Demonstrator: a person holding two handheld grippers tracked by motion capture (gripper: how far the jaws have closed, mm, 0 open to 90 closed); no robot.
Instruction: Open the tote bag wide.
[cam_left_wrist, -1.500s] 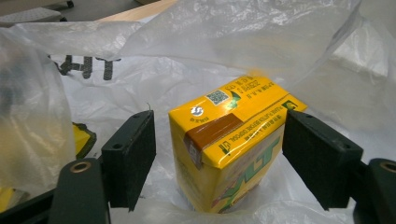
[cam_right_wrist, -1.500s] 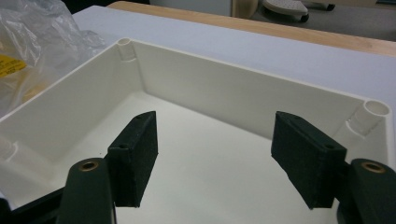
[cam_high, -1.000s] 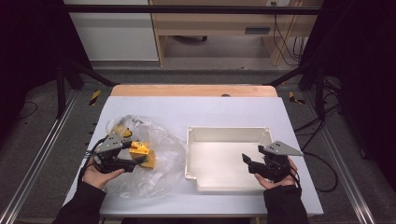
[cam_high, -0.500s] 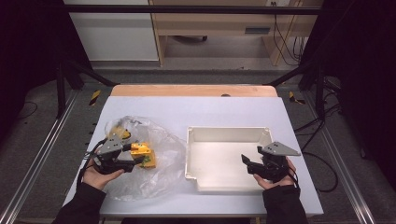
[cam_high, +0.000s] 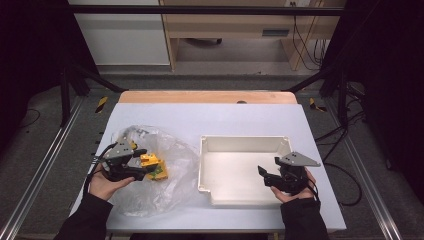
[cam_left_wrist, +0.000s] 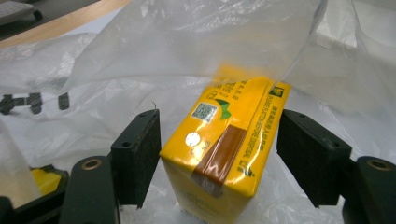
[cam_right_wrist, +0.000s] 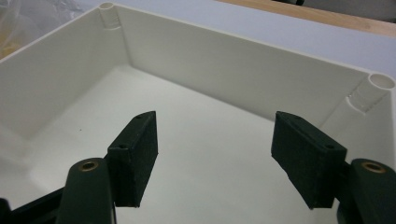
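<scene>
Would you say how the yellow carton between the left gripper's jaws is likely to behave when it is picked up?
The yellow carton looks boxy and fairly stiff, so flat pads should seat well. Its glossy skin may slip. The clear plastic bag drapes over its top and will probably drag along.

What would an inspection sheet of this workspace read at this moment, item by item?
Surface: pale table top with a wooden strip along its far edge, bare around the things.
Job's things: yellow carton lying on a clear plastic bag; white tray beside the bag, nothing in it.
Clutter: nothing seen.
Grippers: left gripper has its jaws around the carton; they have just been opening, one pad touching or nearly so, the other apart from it. Right gripper open over the tray, holding nothing.
Cables: a black cable loops from the left gripper.
Surroundings: black frame, metal rails, cabinets beyond the table.
</scene>
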